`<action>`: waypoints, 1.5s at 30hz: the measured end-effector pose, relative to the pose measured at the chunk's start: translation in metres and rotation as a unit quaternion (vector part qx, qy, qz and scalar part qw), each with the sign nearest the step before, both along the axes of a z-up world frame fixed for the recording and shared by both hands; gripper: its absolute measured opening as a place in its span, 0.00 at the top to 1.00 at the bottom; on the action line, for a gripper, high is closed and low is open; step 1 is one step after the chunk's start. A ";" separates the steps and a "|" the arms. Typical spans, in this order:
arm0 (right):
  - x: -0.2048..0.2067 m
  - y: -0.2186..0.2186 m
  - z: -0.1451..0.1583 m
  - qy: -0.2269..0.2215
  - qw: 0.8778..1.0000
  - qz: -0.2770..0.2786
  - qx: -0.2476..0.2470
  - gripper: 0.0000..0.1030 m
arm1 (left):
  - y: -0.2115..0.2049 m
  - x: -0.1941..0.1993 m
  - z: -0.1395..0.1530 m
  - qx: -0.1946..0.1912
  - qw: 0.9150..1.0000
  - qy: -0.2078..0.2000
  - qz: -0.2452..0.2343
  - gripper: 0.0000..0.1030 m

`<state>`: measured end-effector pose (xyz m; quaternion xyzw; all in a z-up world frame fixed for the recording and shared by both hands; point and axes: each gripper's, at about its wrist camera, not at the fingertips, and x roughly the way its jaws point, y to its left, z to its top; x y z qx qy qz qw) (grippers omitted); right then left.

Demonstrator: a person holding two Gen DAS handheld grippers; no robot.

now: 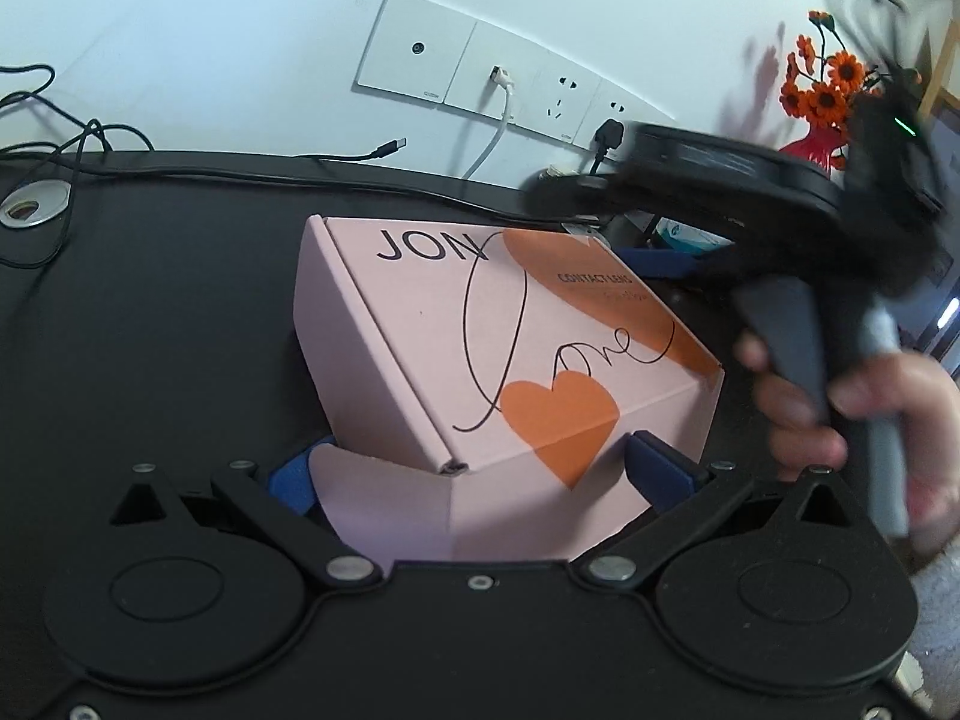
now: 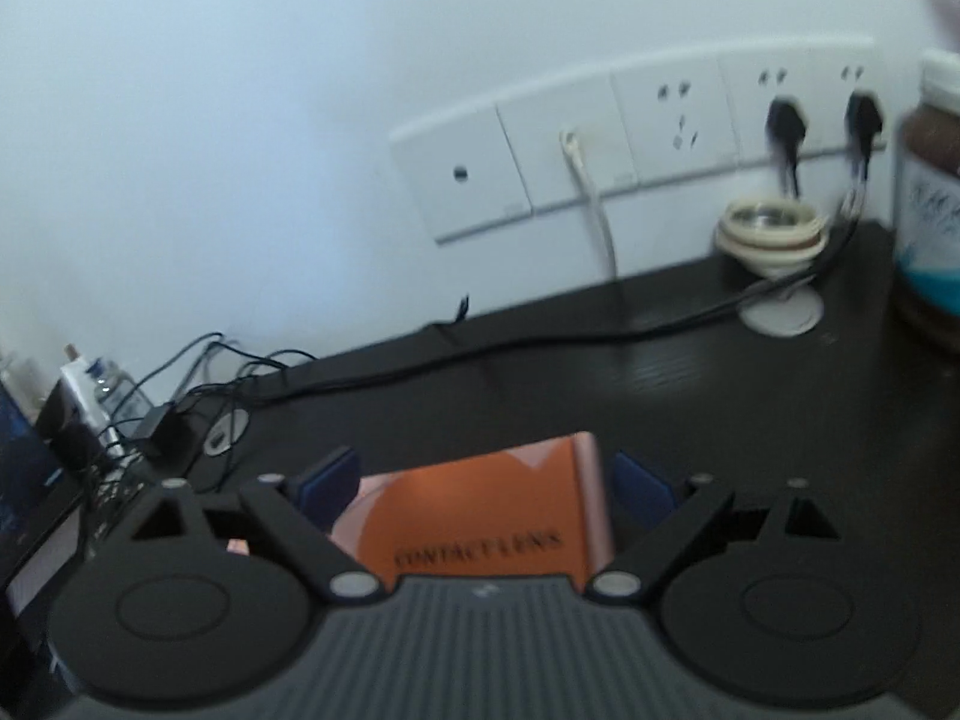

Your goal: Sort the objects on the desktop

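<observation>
A pink box (image 1: 480, 336) printed with orange hearts, "JON" and "CONTACT LENS" lies cornerwise on the black desk (image 1: 150, 312). In the left wrist view its near corner fills the space between my blue fingers. My left gripper (image 1: 477, 468) is shut on it. My right gripper (image 1: 720, 210) is blurred at the box's far right corner, with a hand (image 1: 804, 420) on its handle. In the right wrist view the box (image 2: 474, 510) sits between the fingers of my right gripper (image 2: 483, 480), which is open. The box looks smeared there.
A row of wall sockets (image 2: 600, 144) with plugged cables runs behind the desk. A brown jar (image 2: 930, 210) and a cream stacked ring (image 2: 771, 234) stand at the back right. Orange flowers in a red vase (image 1: 828, 96) and loose cables (image 2: 198, 384) flank the desk.
</observation>
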<state>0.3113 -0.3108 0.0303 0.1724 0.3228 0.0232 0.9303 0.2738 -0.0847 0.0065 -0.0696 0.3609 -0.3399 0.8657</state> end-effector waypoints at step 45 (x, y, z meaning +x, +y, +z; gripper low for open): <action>-0.081 -0.008 -0.019 -0.007 0.999 -0.052 0.006 0.01 | -0.029 -0.029 -0.001 0.037 0.996 -0.029 -0.071 0.00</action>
